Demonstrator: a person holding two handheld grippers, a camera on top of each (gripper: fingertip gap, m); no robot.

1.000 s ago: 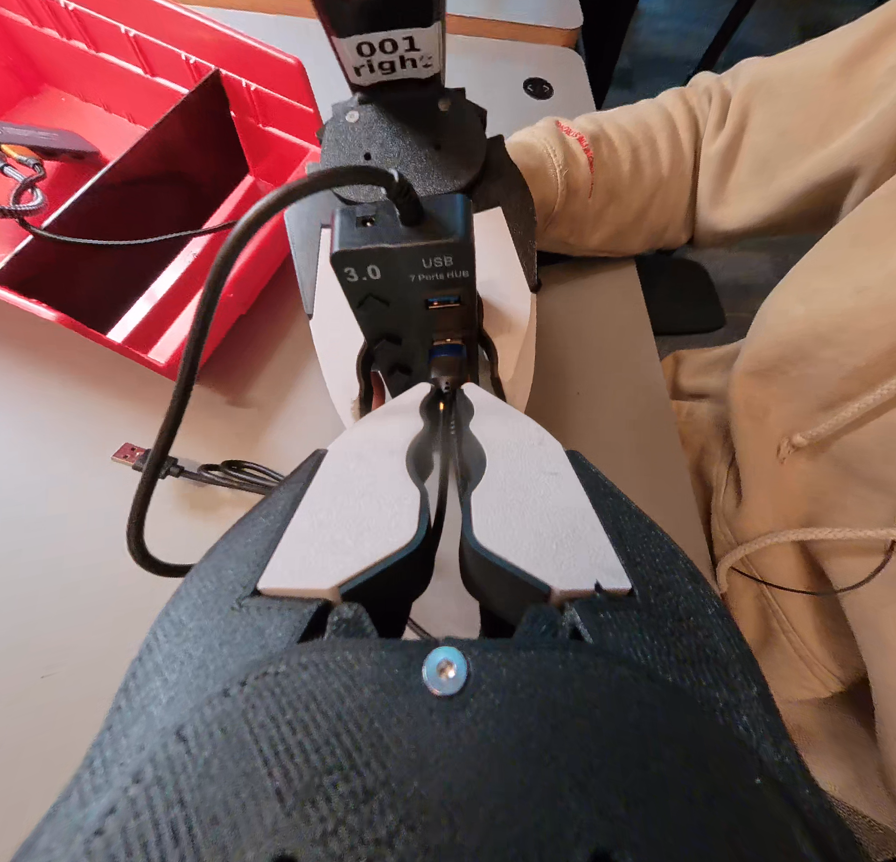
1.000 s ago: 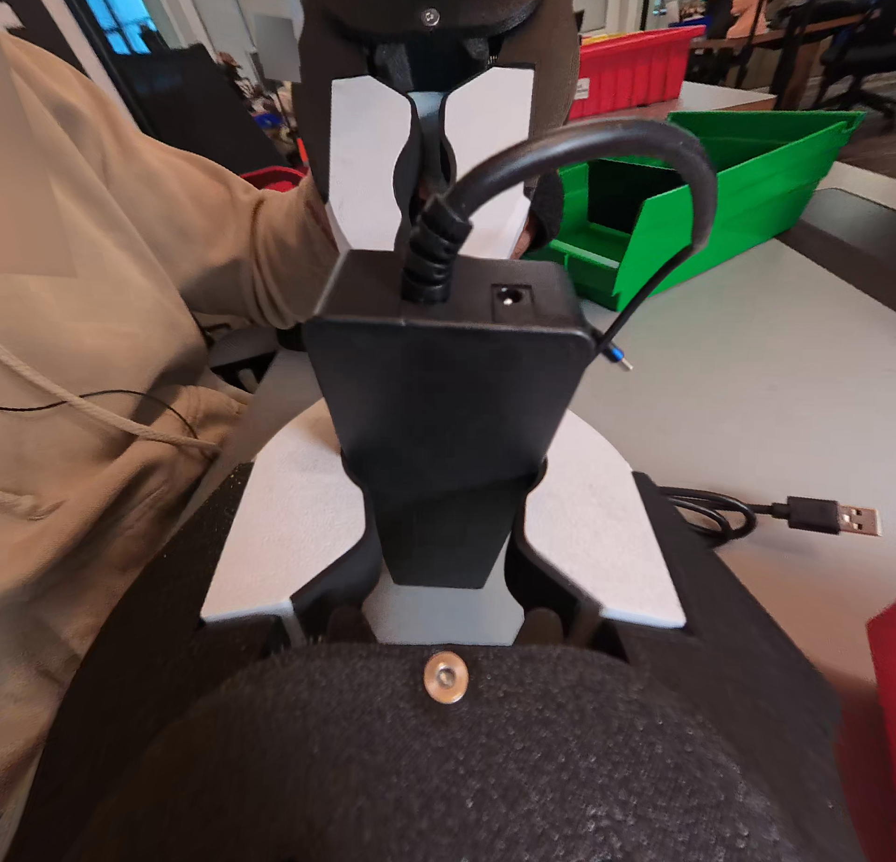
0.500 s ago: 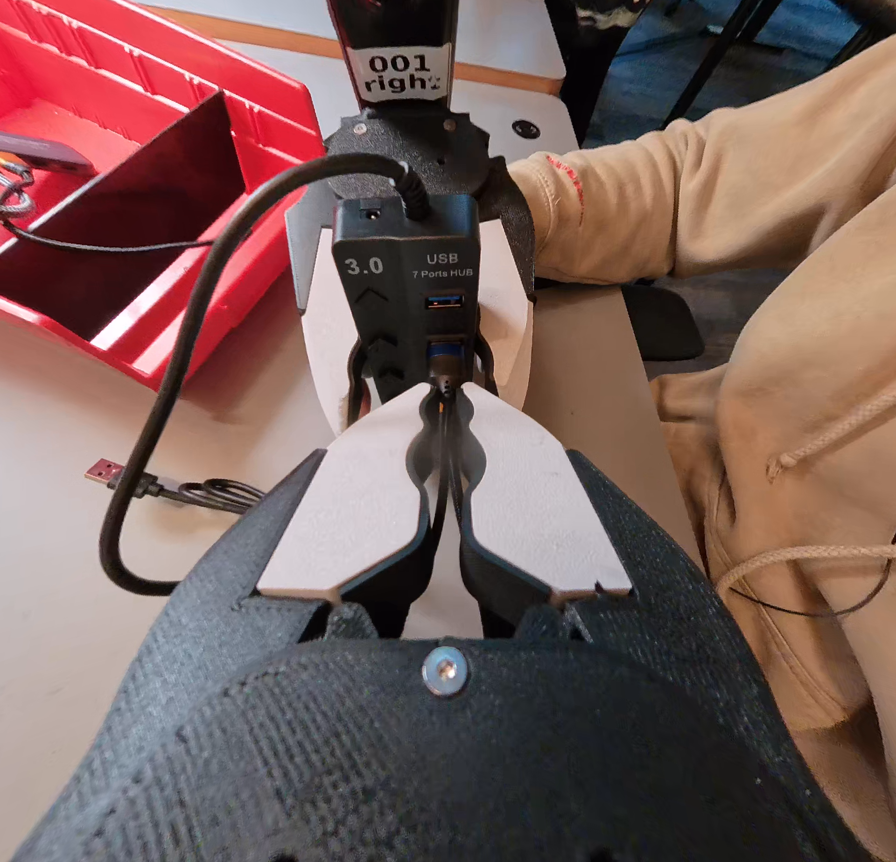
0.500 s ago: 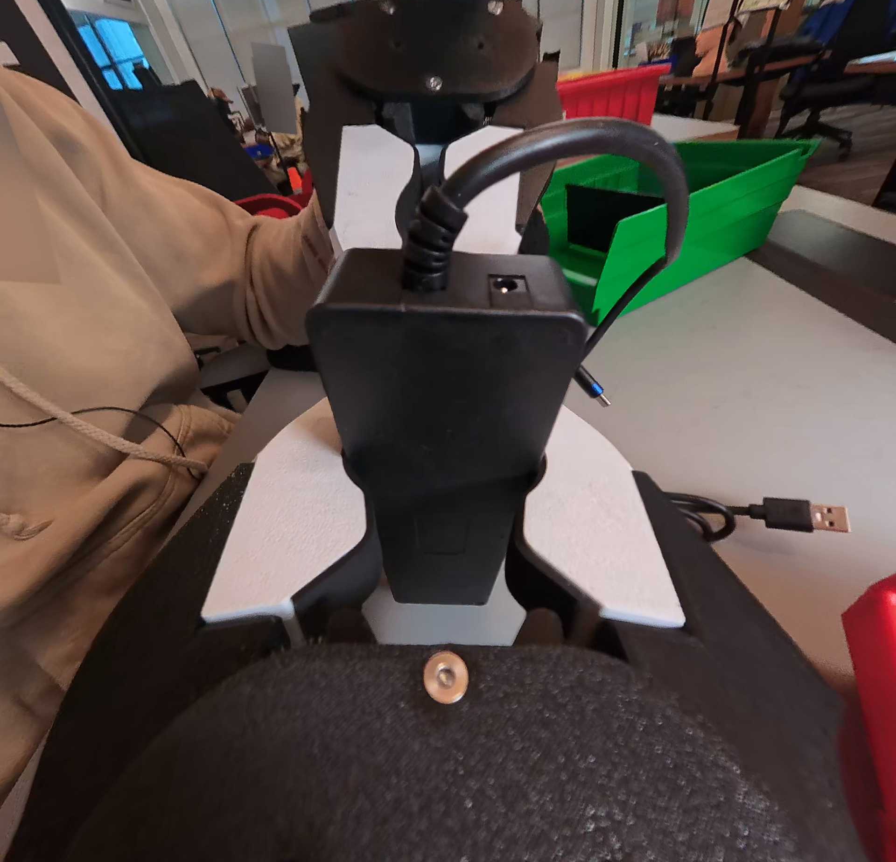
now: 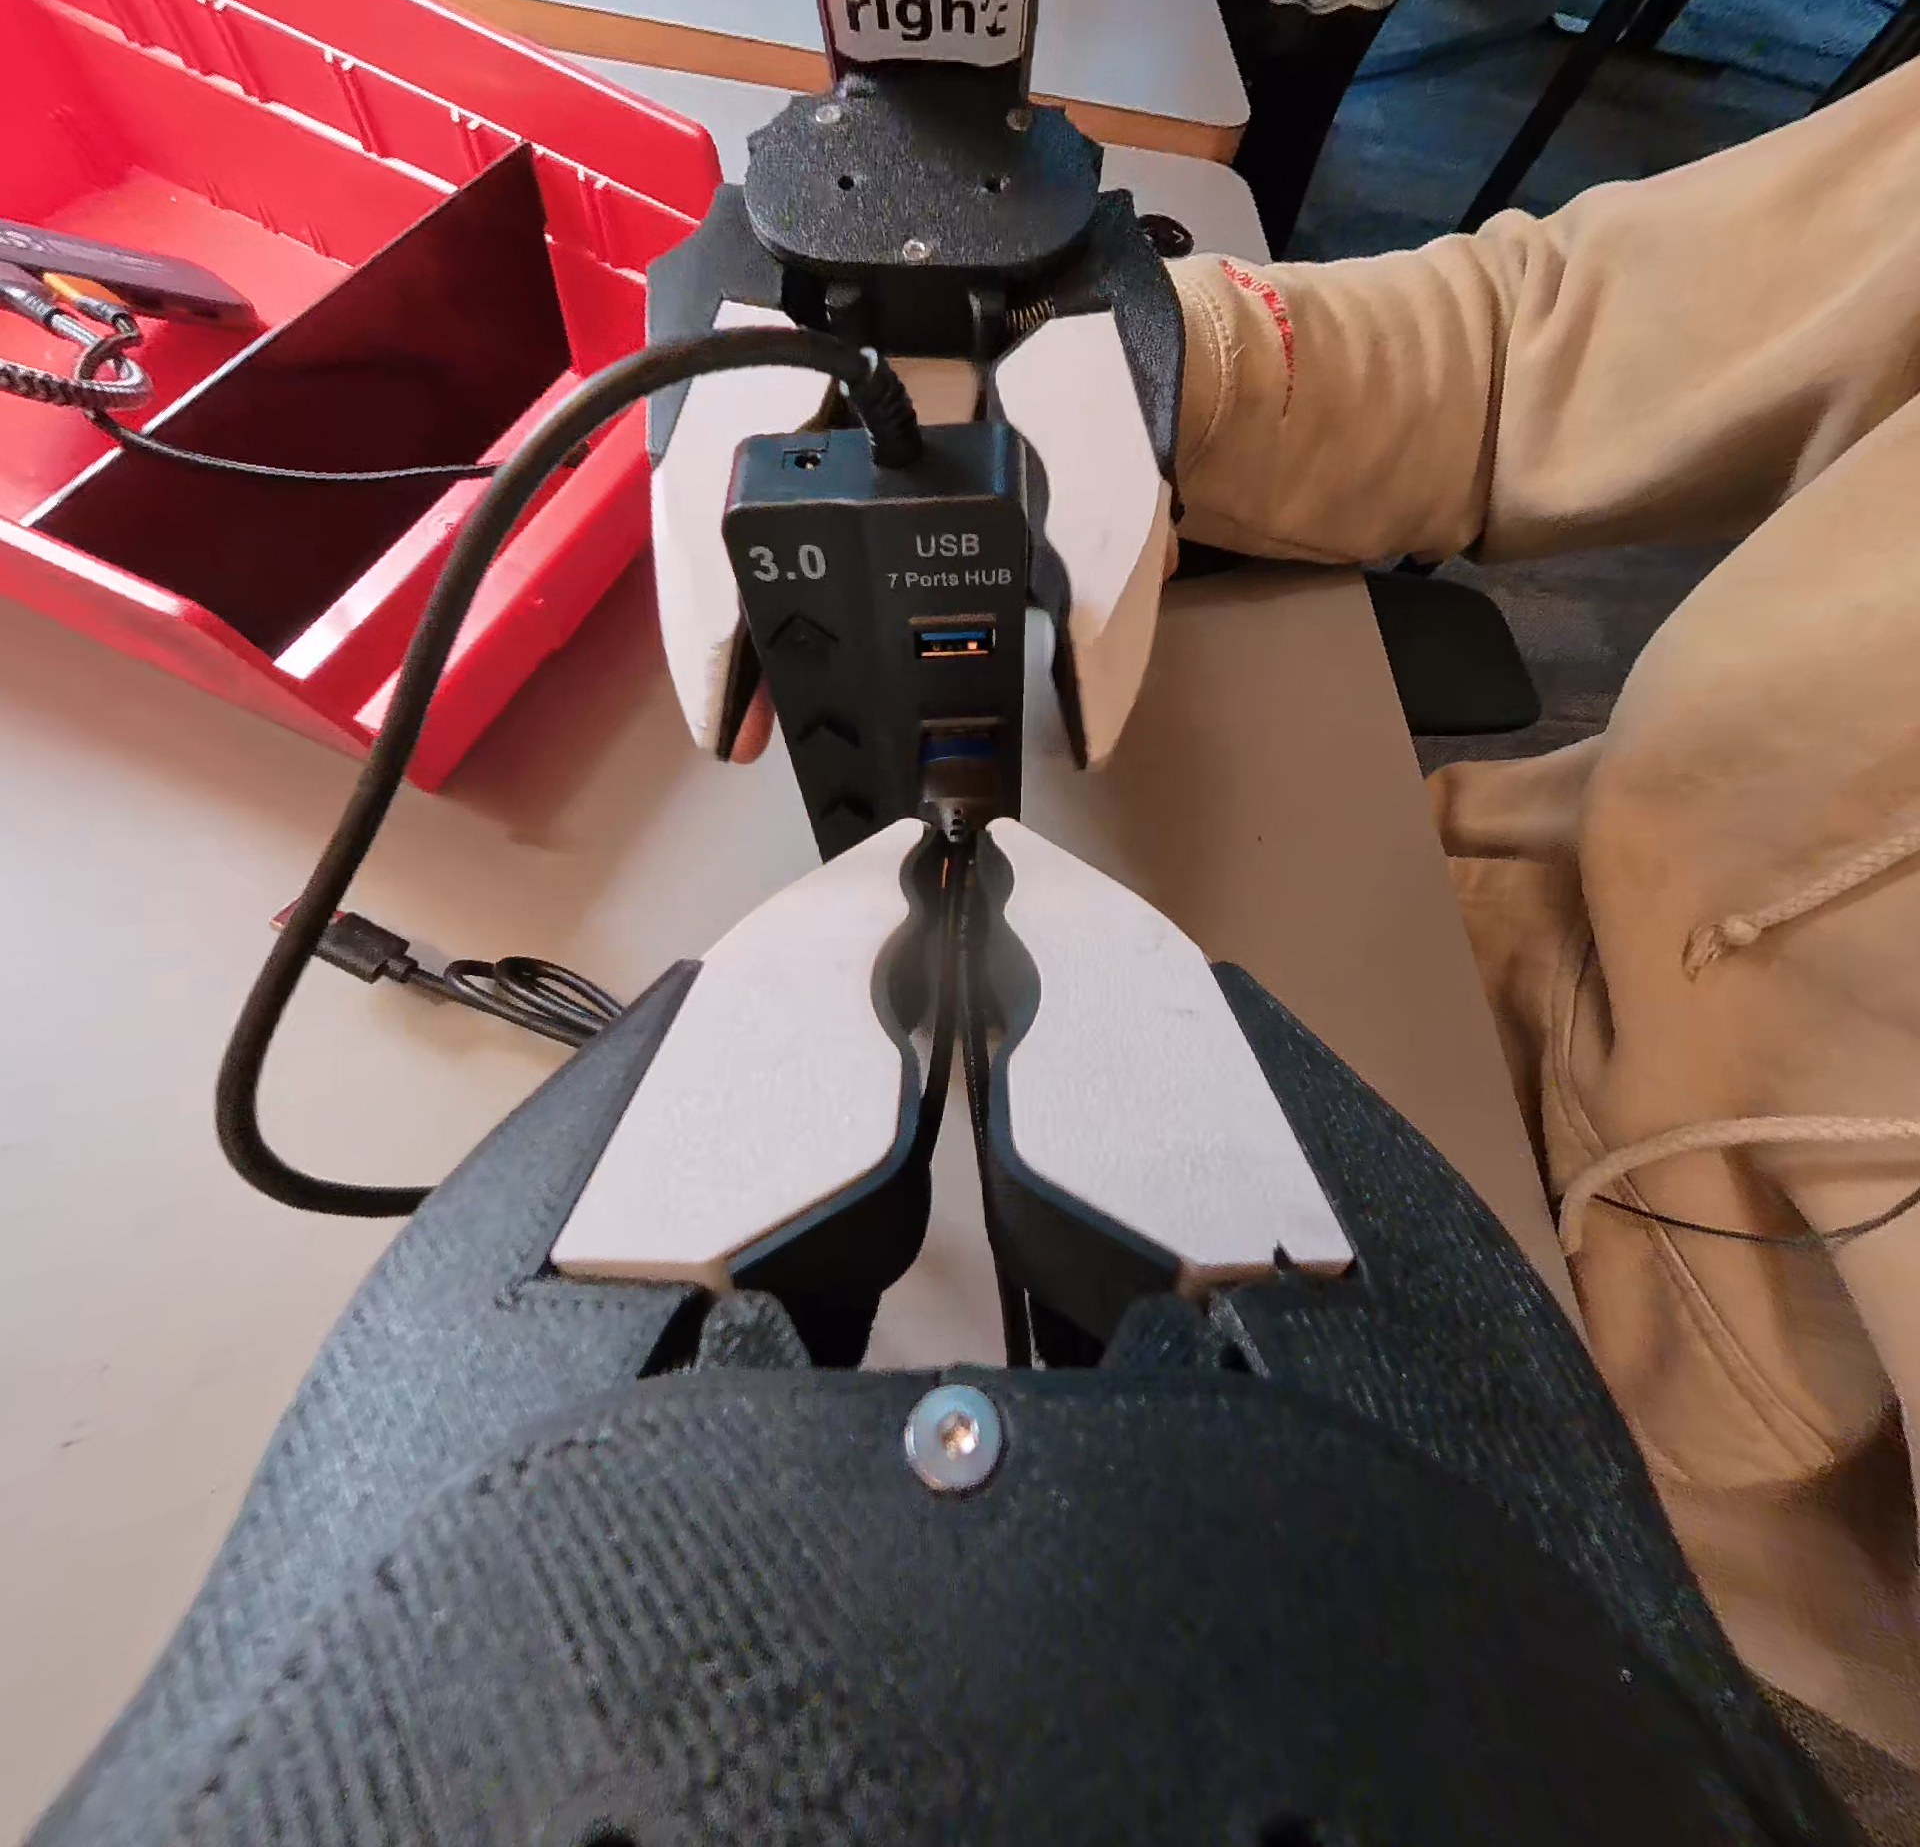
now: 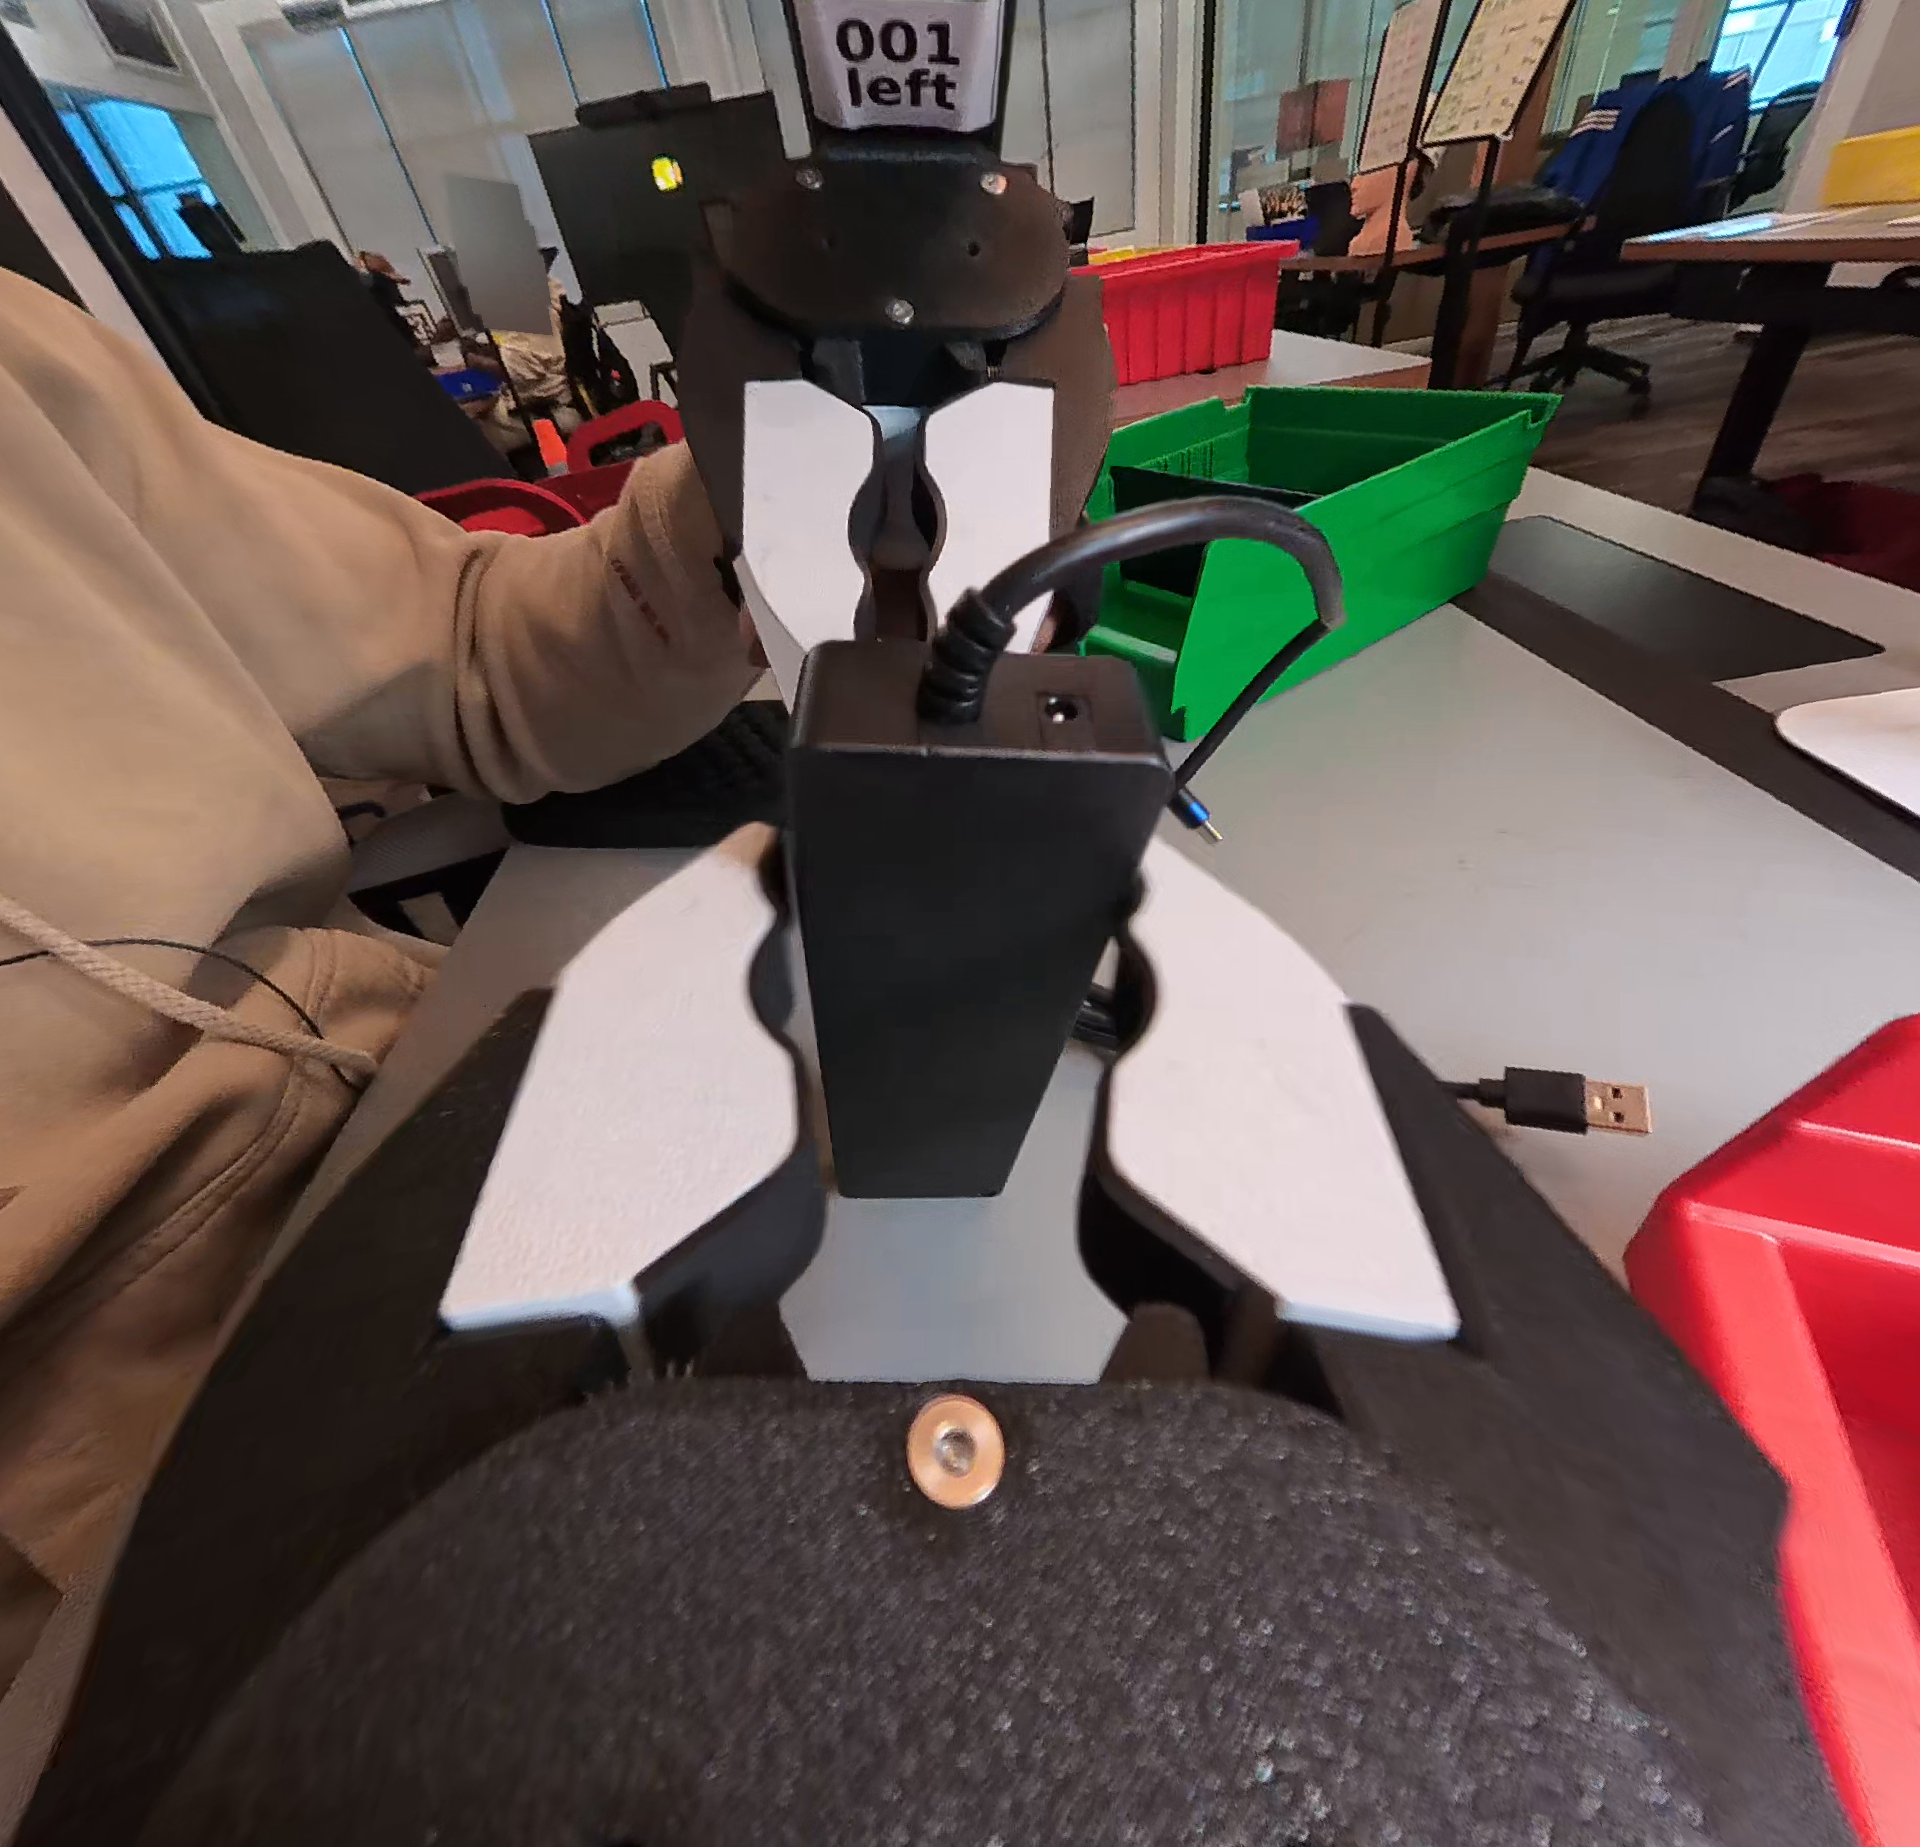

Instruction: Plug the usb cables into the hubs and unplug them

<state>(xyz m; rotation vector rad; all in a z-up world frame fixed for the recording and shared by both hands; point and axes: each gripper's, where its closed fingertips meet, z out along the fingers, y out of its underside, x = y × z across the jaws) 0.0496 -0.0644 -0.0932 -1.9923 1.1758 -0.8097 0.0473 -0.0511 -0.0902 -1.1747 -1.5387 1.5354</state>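
Left claw [image 5: 954,833] is closed on the thin USB cable [image 5: 951,966] just behind its plug, which is seated in the second port of the black hub [image 5: 883,592] at 12 o'clock. Right claw [image 6: 951,924] is clamped on that hub's body, held above the table [image 5: 135,966]. Unplugging is judged the step in hand: a straight pull along the port axis is advised, the hub being kept steady. A spare USB plug [image 6: 1579,1106] is noted at 3 o'clock.
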